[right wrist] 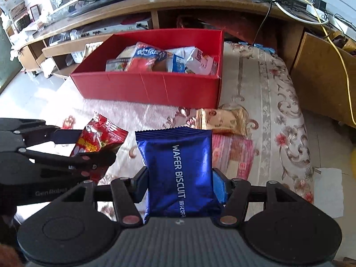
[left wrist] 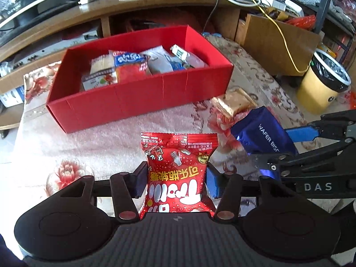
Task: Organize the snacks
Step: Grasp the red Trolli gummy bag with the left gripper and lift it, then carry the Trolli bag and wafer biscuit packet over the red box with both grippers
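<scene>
- My left claw, low in the middle of its own view, is pinching the red gummy packet; the blue pads press its two sides and the packet stands up between them, clear of the cloth.
- My right claw, low in the middle of its view, is pinching the blue wafer biscuit packet in the same way, upright, pads on both sides.
- Each claw shows in the other's view: the right one with its blue packet at the right edge of the left view, the left one with its red packet at the left edge of the right view.
- Just past the blue packet, a pink packet lies flat on the flowered cloth over the table.
- Beyond it a gold packet lies near the red box's front right corner.
- Farther up, the open red box sits on the cloth with several snack packets inside.
- Behind the box is a wooden shelf unit with cables on top.
</scene>
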